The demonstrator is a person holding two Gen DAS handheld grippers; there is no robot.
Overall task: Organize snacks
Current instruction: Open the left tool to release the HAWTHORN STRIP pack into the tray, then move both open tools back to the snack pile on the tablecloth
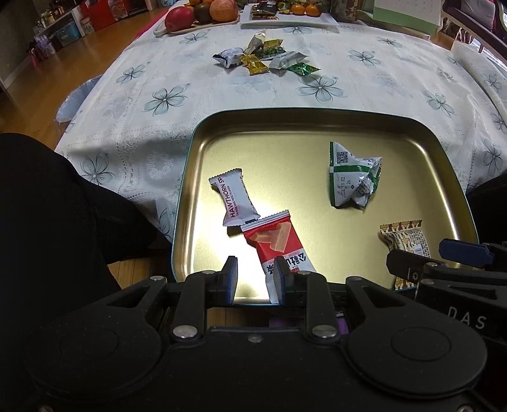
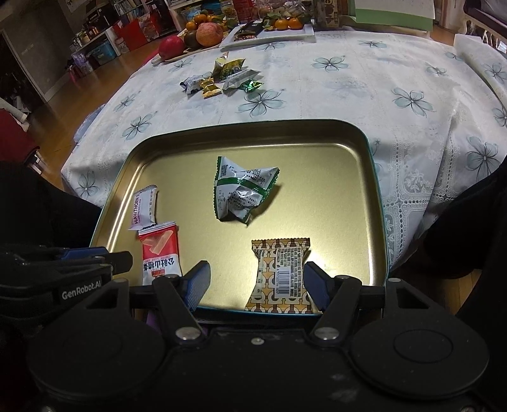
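Note:
A gold tin tray (image 1: 317,126) (image 2: 253,130) sits at the near table edge. In it lie a white Hawthorn packet (image 1: 236,198) (image 2: 144,207), a red packet (image 1: 275,242) (image 2: 160,250), a green-white crumpled packet (image 1: 353,176) (image 2: 242,191) and a brown patterned packet (image 1: 408,241) (image 2: 280,274). My left gripper (image 1: 255,279) is open and empty over the tray's near rim, its right finger over the red packet. My right gripper (image 2: 256,283) is open wide, its fingers either side of the brown packet. A pile of loose snacks (image 1: 266,58) (image 2: 221,79) lies on the table beyond.
A floral white tablecloth (image 1: 158,104) (image 2: 380,95) covers the table. At the far edge stand a fruit board (image 1: 202,16) (image 2: 196,35) and a white plate with oranges (image 1: 288,16) (image 2: 275,30). My right gripper shows in the left wrist view (image 1: 443,263).

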